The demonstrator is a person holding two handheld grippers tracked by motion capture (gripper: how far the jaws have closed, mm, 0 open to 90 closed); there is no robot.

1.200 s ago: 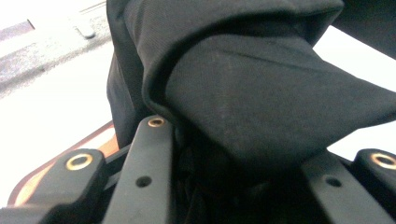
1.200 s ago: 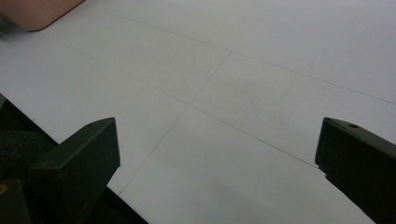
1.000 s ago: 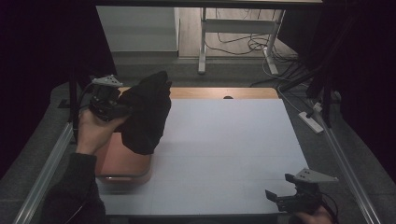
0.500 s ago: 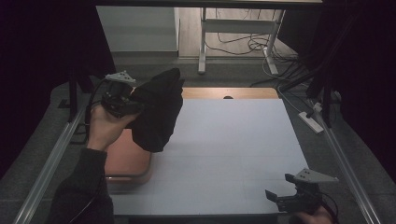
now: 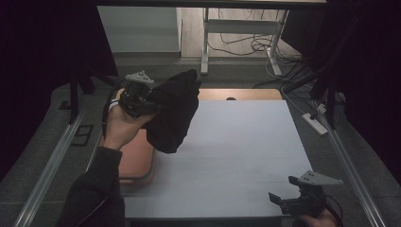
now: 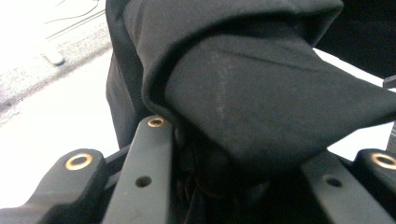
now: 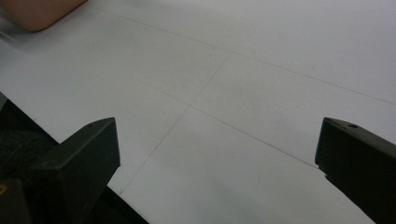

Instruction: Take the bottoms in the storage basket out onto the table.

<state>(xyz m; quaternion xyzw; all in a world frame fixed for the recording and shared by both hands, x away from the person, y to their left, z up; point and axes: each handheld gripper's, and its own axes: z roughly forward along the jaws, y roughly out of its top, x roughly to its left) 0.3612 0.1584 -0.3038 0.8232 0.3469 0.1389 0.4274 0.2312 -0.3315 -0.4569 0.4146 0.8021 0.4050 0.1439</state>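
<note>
Your right gripper (image 5: 280, 202) sits at the near right corner of the white worktop (image 5: 246, 142), jaws spread wide with nothing between them. Farther off, your left gripper (image 5: 153, 101) is clamped on the black cloth (image 5: 172, 113), which hangs clear above the worktop's left edge, over the orange tray (image 5: 137, 158).

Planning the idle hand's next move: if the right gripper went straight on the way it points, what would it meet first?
Probably nothing: the right gripper, jaws open, points left, low over the bare white table. Farther along lies the tray.
</note>
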